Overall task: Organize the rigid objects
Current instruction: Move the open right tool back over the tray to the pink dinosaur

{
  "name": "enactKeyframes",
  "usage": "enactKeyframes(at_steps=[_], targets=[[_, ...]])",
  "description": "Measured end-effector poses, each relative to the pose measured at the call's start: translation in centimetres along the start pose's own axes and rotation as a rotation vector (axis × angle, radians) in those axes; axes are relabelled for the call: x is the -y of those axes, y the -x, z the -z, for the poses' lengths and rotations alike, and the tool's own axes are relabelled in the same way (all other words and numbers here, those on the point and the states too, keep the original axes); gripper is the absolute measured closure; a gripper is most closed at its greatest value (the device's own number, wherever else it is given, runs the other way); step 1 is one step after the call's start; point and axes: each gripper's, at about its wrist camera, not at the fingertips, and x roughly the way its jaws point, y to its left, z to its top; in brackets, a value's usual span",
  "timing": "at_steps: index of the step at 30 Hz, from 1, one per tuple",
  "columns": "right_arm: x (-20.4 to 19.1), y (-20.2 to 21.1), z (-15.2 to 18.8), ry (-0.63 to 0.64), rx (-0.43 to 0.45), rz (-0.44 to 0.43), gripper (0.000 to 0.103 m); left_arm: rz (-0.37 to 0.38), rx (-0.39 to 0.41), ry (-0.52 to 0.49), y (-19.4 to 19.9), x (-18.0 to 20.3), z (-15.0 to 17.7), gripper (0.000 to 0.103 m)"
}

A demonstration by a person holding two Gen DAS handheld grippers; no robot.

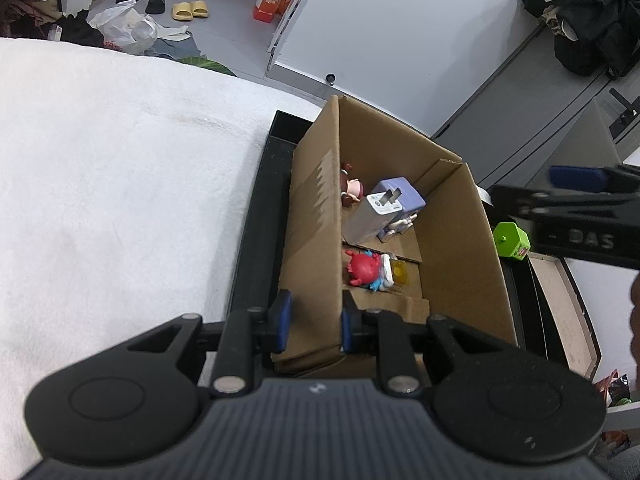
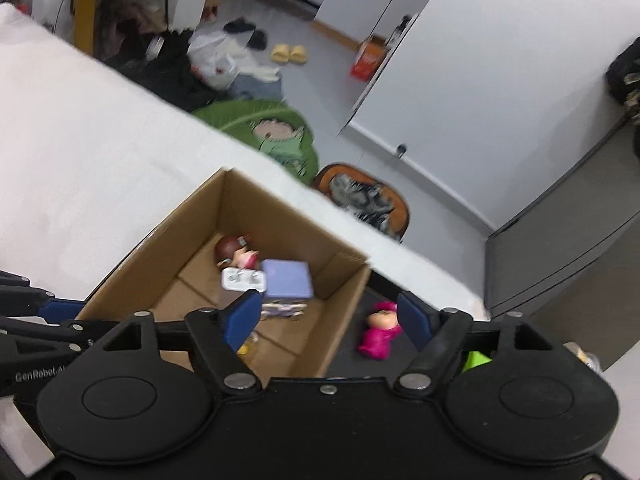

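White-clothed counter (image 2: 100, 128) bearing cardboard box (image 2: 340, 312); left hand-held gripper (image 1: 314, 322) clamped on its near wall, right hand-held gripper (image 2: 328, 316) spread empty, nearer pink figurine (image 2: 380, 330) lying just right of box.

- box (image 1: 316, 216): plain brown cardboard
- tray (image 1: 256, 216): black
- cloth (image 1: 120, 184): white
- charger (image 1: 370, 216): white, grey prongs
- cube (image 2: 289, 279): lilac
- crab toy (image 1: 362, 266): red
- doll (image 2: 380, 334): magenta
- block (image 1: 511, 239): lime green
- pads (image 2: 242, 316): blue

Green cube (image 2: 476, 361) mostly hidden, pic blurry
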Motion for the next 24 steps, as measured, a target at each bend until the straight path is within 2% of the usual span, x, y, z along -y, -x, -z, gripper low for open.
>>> enactKeyframes(at_steps=[6, 9, 12, 16, 20, 24], targets=[[2.4, -0.6, 1.6, -0.025, -0.023, 0.101, 0.026, 0.001, -0.002, 0.000, 0.1, -0.1, 0.0, 0.081], [3.8, -0.7, 2.8, -0.057, -0.028, 0.112, 0.025, -0.003, 0.000, -0.005, 0.1, 0.0, 0.0, 0.081], [4.9, -1.2, 3.7, -0.096, -0.046, 0.112, 0.021, -0.002, 0.000, -0.005, 0.1, 0.0, 0.0, 0.081], [6.0, -2.0, 4.9, -0.121, -0.072, 0.143, 0.010, -0.003, 0.000, -0.006, 0.1, 0.0, 0.0, 0.081], [7.1, -2.5, 6.1, -0.171, -0.062, 0.200, 0.007, -0.003, 0.001, -0.007, 0.1, 0.0, -0.1, 0.081], [8.8, -3.6, 7.2, -0.229, -0.050, 0.157, 0.004, -0.003, 0.001, -0.007, 0.1, 0.0, 0.0, 0.081]])
